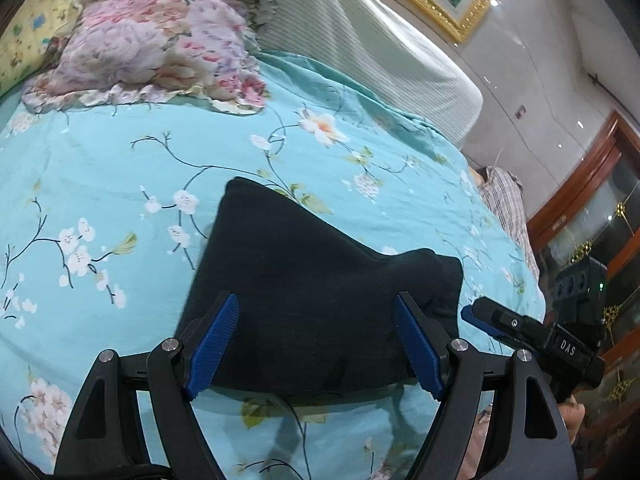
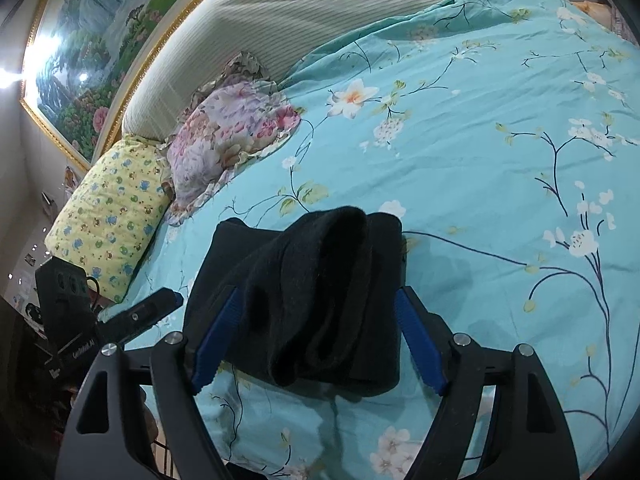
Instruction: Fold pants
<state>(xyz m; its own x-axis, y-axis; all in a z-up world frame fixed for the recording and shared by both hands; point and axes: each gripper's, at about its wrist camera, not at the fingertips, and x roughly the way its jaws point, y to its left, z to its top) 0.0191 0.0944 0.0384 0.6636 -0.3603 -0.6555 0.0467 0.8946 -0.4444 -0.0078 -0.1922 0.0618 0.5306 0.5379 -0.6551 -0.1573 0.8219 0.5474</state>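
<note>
The black pants [image 1: 312,280] lie folded into a small thick bundle on the turquoise flowered bedspread [image 1: 120,168]. In the left wrist view my left gripper [image 1: 316,298] hovers over the bundle's near edge, open, its blue pads [image 1: 216,344] wide apart and clear of the cloth. My right gripper's finger [image 1: 492,320] pokes in just right of the bundle. In the right wrist view the pants [image 2: 312,288] show a rolled top layer. My right gripper [image 2: 320,292] straddles them, open, with the cloth overlapping its left pad [image 2: 224,320]. My left gripper [image 2: 156,308] sits to the bundle's left.
A pink flowered pillow [image 1: 152,48] and a yellow pillow [image 2: 108,216] lie by the striped headboard [image 1: 360,20]. A gold-framed painting [image 2: 92,60] hangs above. A plaid cloth [image 1: 508,200] lies at the bed's right edge, beside a wooden glass cabinet [image 1: 592,208].
</note>
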